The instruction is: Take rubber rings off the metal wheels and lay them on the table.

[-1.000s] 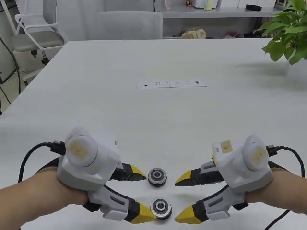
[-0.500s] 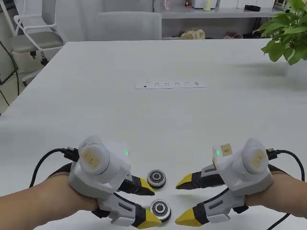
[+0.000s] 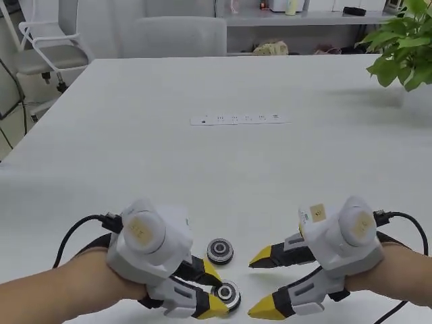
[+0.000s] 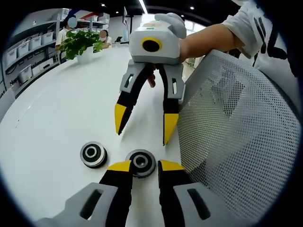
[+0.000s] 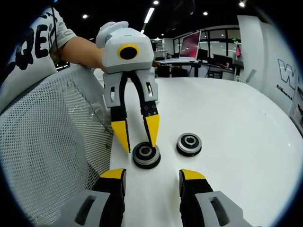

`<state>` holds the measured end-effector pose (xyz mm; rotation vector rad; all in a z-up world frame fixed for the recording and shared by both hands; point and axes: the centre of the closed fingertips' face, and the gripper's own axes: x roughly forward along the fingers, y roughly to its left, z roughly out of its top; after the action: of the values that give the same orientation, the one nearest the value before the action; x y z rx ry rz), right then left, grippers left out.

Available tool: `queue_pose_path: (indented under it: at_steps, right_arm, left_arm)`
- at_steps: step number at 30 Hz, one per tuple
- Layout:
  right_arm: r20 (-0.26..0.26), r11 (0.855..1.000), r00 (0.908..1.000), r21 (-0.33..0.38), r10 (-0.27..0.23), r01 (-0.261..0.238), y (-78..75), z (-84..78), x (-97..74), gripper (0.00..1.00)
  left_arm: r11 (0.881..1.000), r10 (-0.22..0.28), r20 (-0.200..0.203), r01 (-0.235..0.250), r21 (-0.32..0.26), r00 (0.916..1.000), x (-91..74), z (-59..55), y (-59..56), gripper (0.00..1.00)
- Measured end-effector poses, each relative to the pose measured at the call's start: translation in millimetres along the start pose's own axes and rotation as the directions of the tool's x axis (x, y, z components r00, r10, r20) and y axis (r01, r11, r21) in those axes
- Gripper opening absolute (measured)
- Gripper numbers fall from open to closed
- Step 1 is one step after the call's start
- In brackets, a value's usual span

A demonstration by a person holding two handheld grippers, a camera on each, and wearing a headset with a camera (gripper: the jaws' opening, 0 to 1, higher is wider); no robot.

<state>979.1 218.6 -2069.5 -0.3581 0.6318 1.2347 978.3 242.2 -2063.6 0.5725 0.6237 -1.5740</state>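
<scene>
**Left Gripper Lining Up on the Near Wheel, Both Rings Unremoved**

Two metal wheels are lying flat on the tabletop (image 3: 236, 169), close to the person's edge. Each is wearing its black rubber ring (image 5: 146, 150). The near wheel (image 3: 227, 293) is sitting between the two grippers. The far wheel (image 3: 220, 250) is lying just beyond it, not touching it.

The left gripper (image 3: 216, 290) is straddling the near wheel with its jaws parted narrowly, one yellow tip on either side of the rim, and is clamping nothing. This placement is probably meant to pin the wheel so that the ring can be pulled against a fixed hub. In the right gripper view one left tip appears to be touching the ring, but contact cannot be confirmed.

The right gripper (image 3: 256, 285) is hovering opposite with its jaws spread wide and empty, tips aimed at the same wheel. It appears to be waiting to peel the ring once the wheel is held.
</scene>
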Motion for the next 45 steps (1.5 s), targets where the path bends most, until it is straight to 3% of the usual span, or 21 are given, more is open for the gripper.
queue_pose_path:
  at_steps: [10,13,23,33,45]
  right_arm:
    - [-0.004,1.0,1.0,-0.005,0.001,-0.001,0.8,-0.1,1.5,0.43]
    - [-0.003,1.0,1.0,-0.002,-0.004,0.004,-0.4,0.7,1.3,0.43]
    - [0.0,1.0,1.0,-0.005,0.005,-0.005,0.9,7.2,3.5,0.42]
    - [-0.055,0.998,0.9967,-0.009,0.059,-0.059,7.2,0.2,13.1,0.36]
    - [-0.038,0.996,0.9954,0.013,0.089,-0.088,10.8,8.9,23.2,0.29]
  left_arm:
    - [0.999,0.042,-0.005,-0.041,0.036,0.9991,1.4,0.3,3.8,0.07]
    - [0.995,0.059,-0.004,-0.058,0.084,0.9983,2.4,0.8,2.7,0.07]
    - [0.995,0.072,0.002,-0.072,0.065,0.9974,2.5,1.0,3.7,0.07]
    - [0.994,0.09,0.002,-0.09,0.066,0.9959,2.8,1.4,4.2,0.07]
    - [0.993,0.106,0.001,-0.106,0.061,0.9944,3.4,2.0,4.7,0.07]
